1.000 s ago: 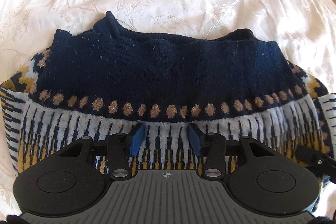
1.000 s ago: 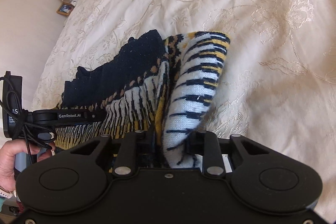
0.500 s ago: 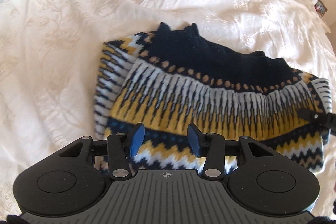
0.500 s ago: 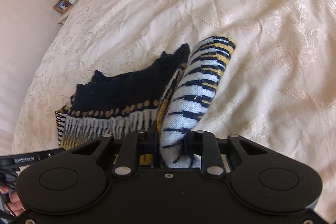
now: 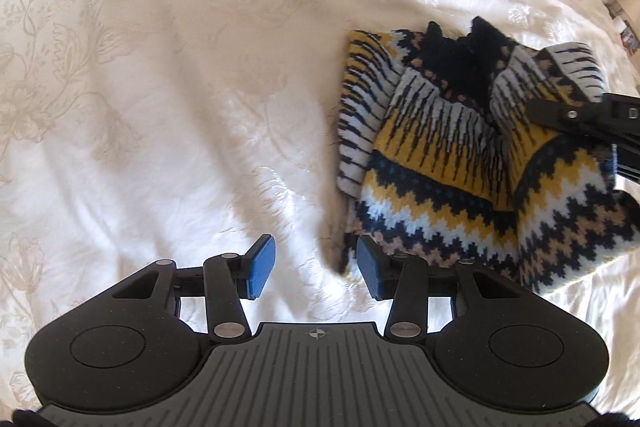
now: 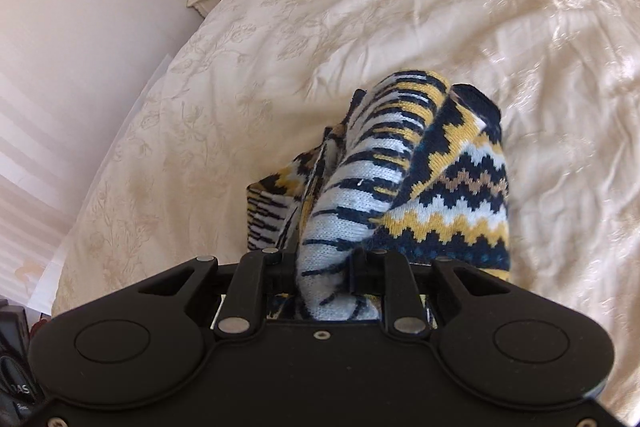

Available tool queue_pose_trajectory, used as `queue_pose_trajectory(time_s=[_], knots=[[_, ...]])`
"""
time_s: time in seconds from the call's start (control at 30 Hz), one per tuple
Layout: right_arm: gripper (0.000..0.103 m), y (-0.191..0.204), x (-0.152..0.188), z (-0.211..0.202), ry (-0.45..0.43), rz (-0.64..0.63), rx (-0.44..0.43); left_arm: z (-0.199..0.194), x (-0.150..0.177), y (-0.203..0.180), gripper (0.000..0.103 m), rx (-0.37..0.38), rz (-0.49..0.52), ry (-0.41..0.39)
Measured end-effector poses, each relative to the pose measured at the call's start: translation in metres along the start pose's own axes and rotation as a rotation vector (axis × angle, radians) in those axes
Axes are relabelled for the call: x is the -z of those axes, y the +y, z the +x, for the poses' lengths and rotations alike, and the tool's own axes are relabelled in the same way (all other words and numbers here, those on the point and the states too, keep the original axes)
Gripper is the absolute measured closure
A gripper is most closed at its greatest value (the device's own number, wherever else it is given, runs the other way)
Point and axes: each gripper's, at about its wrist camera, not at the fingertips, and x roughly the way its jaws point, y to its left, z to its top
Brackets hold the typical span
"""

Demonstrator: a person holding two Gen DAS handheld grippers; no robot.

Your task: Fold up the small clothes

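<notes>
One patterned sweater (image 5: 460,163) lies part-folded on the bed (image 5: 180,87). Right gripper (image 6: 324,267) — fingers clamped on a striped sleeve (image 6: 360,195). Left gripper (image 5: 316,267) — fingers spread, holding nothing, beside the hem.

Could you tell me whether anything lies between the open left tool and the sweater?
Nothing visible does. The left tool hangs open over bare bedspread, right at the sweater hem. The right tool grips a sleeve.
</notes>
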Motion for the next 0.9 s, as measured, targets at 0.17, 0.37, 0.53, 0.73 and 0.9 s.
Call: queue_pose_trajectory(time_s=[0.17, 0.37, 0.53, 0.73, 0.9], knots=[[0.073, 0.024, 0.012, 0.045, 0.062, -0.052, 0.069, -0.002, 0.002, 0.018, 0.059, -0.002, -0.016, 0.005], [0.058, 0.031, 0.016, 0.055, 0.057, -0.036, 0.014, 0.000, 0.006, 0.024, 0.059, -0.001, -0.018, 0.017], [0.058, 0.027, 0.017, 0.028, -0.011, 0.001, -0.095, -0.001, 0.004, 0.020, 0.059, 0.006, 0.005, 0.016], [0.058, 0.002, 0.026, -0.009, -0.071, -0.012, 0.008, -0.008, -0.012, 0.004, 0.059, 0.036, 0.048, -0.026], [0.058, -0.014, 0.048, -0.030, -0.066, -0.034, 0.081, -0.004, -0.023, -0.012, 0.059, 0.128, 0.045, -0.009]])
